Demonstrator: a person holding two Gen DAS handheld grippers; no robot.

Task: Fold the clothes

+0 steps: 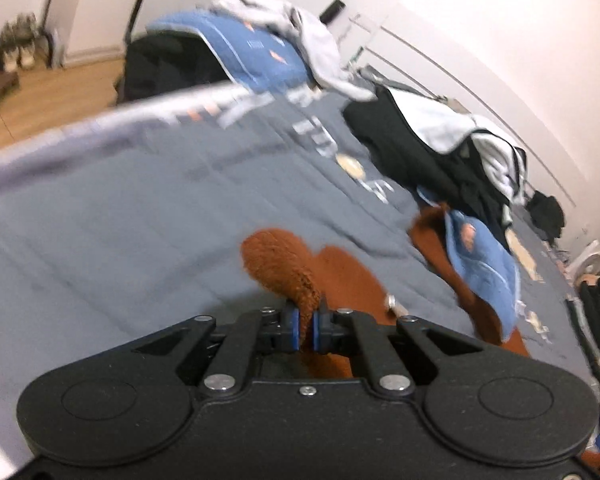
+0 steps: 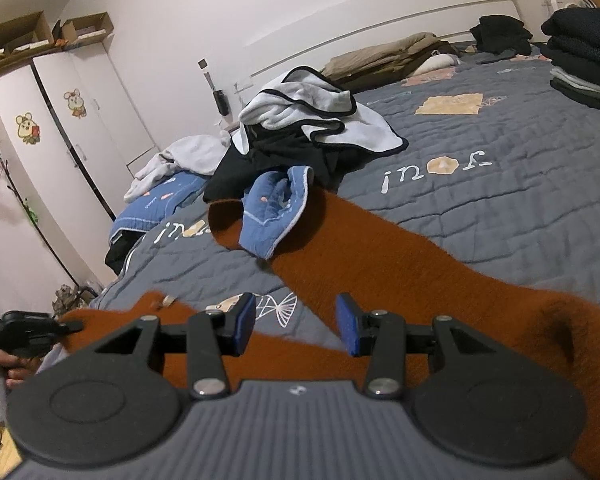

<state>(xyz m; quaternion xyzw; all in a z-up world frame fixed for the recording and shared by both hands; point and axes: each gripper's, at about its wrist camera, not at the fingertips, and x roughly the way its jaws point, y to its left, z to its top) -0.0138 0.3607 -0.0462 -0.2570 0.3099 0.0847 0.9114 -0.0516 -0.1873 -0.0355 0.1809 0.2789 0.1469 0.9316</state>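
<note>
a sweater [image 2: 380, 248] lies across the bed [image 2: 520, 208], before a clothes heap [image 2: 300, 128].

White walls [image 2: 172, 12], a stickered white wardrobe [image 2: 60, 128], possibly wooden floor [image 1: 48, 92] beside the bed [image 2: 520, 208].

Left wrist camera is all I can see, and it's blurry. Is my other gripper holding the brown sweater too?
Observer: No. The right gripper is open above the brown sweater.
Operator: Are there any folded clothes?
Observer: Yes, a folded stack sits at the bed's far right.
Operator: What's lying on the sweater?
Observer: A small blue quilted piece lies across its far end.
</note>
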